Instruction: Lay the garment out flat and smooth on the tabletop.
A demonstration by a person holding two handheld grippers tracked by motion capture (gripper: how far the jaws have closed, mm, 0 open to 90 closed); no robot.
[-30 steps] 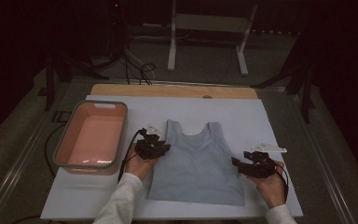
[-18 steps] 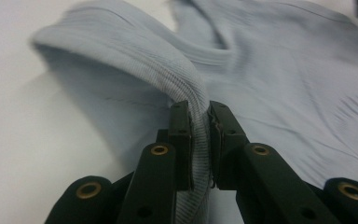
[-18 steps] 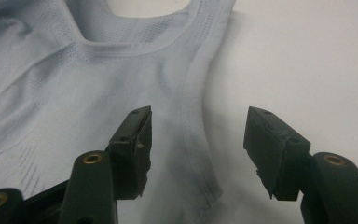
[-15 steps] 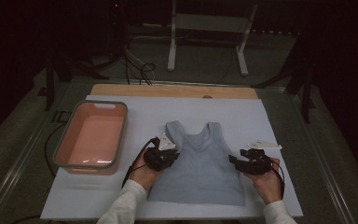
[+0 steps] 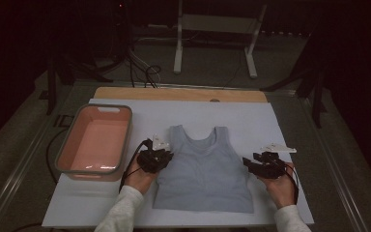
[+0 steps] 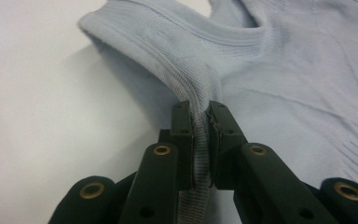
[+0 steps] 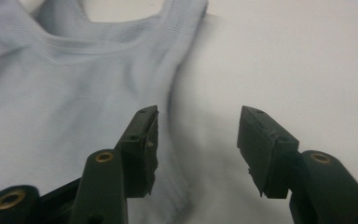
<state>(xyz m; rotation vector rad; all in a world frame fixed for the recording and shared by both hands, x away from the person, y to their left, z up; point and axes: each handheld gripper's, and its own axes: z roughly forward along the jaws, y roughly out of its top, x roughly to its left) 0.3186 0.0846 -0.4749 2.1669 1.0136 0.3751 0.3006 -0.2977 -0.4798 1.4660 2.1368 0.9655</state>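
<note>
Right now, a pale blue sleeveless top lies flat on the white surface, near the middle and toward the near edge, with its neck opening pointing to the far edge and its hem closest to you. Your left tool sits at the top's left side, at the armhole edge, and its jaws are clamped on a ribbed fold of that edge; in the left gripper view the ribbed band rises in a ridge between the two black jaws of the left tool, with the rest of the top spread flat to the right. Your right tool is at the top's right side, just beside the fabric edge; its jaws stand wide apart and grasp nothing. In the right gripper view the right tool looks along the top's right edge, with one jaw over the fabric and the other over the bare white surface; whether the jaws touch either, you cannot tell. Both of your hands come in from the near edge in pale sleeves. A pink tub with a grey rim stands by the left edge of the surface, well apart from the top.
</note>
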